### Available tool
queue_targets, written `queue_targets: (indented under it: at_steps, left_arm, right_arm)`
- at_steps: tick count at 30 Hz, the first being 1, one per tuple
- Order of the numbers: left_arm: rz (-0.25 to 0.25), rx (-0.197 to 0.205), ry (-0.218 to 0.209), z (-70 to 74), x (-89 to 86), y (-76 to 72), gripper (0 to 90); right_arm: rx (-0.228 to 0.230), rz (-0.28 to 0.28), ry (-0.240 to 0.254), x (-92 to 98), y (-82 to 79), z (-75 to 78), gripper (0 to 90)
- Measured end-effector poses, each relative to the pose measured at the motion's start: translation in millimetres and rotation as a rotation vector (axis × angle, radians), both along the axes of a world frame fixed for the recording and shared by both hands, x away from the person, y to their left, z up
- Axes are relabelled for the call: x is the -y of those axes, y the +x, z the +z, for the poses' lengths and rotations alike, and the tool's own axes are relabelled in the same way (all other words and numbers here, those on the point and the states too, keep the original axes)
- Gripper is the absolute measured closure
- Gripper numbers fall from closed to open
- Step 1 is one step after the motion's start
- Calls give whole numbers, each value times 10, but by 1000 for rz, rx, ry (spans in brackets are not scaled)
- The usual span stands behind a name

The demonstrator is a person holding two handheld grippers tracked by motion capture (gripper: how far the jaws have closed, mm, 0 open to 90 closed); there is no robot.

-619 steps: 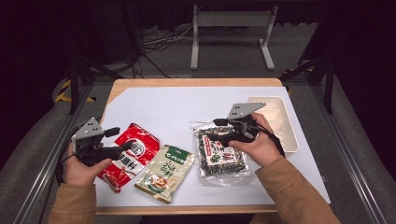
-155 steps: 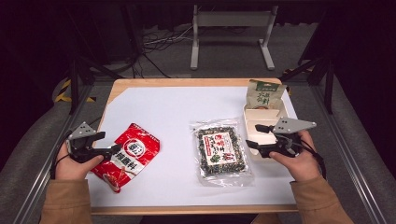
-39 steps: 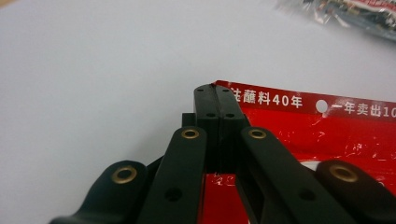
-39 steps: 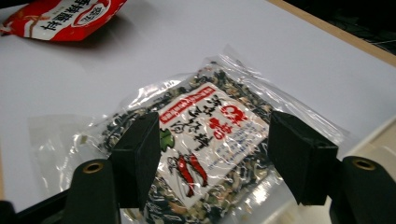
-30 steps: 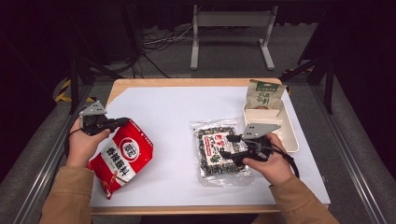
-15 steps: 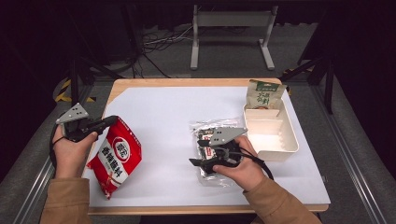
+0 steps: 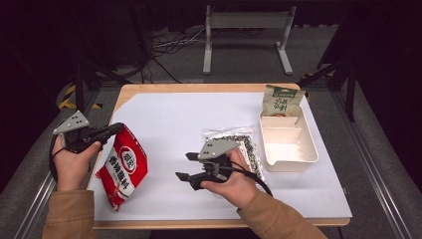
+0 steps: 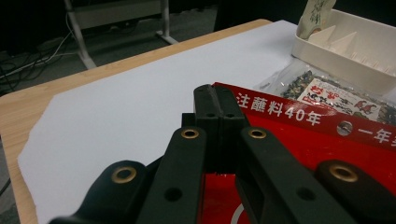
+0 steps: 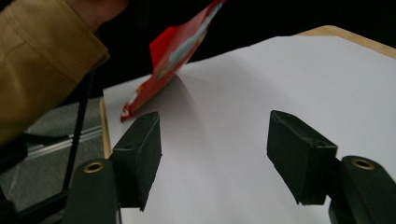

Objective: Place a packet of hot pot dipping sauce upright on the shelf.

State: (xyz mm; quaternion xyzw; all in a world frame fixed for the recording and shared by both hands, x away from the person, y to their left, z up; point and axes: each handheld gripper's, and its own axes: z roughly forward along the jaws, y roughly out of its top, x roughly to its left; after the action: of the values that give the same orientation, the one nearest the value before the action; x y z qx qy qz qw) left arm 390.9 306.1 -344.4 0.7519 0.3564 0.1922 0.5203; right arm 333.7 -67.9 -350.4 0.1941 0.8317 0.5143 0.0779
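Note:
A red snack packet (image 7: 124, 167) hangs tilted at the left, its lower end resting on the white sheet (image 7: 199, 114). My left gripper (image 7: 117, 128) is shut on the packet's top edge; in the left gripper view the jaws (image 8: 217, 98) are pressed together on the red packet (image 8: 303, 149). My right gripper (image 7: 185, 166) is open and empty in mid-table, pointing left at the packet. In the right gripper view, the right gripper (image 9: 219, 144) stands wide over bare sheet, with the red packet (image 9: 182, 51) beyond it.
A clear packet of dark bits (image 7: 251, 152) lies behind my right hand. At the right stands a white divided tray (image 7: 288, 162) with a green pouch (image 7: 281, 102) upright at its far end. A sleeve (image 9: 46, 60) fills the upper left of the right gripper view.
My right gripper has moved left, off the clear packet and towards the red one. My left hand has shifted a little left with the red packet, which now hangs more upright.

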Motion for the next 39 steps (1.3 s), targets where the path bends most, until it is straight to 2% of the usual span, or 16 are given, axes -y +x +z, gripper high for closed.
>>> queue_targets:
  at_steps: [2, 4, 11, 14, 19, 30, 39]
  left_arm:
    - [-1, 0, -5, -1, -14, -5, 900]
    - [-3, 2, -10, -1, -23, -12, 900]
    - [3, 9, -26, -17, -35, -24, 900]
    - [0, 11, -25, -21, -25, -24, 900]
    - [1, 16, -7, -17, 19, -17, 900]
    - [-7, 4, -3, -47, 68, 23, 900]
    - [-15, 1, 1, -63, 85, 35, 900]
  right_arm:
    - [-17, -6, 18, -109, -19, -21, 367]
    - [-39, -16, 8, -211, -24, -41, 367]
    - [-53, -3, 34, -478, -7, -91, 376]
    - [-57, 6, 19, -572, -24, -127, 375]
    - [-57, 1, 11, -635, -28, -170, 374]
    - [-63, -4, 0, -774, -48, -270, 373]
    - [-69, 5, -8, -882, -56, -278, 373]
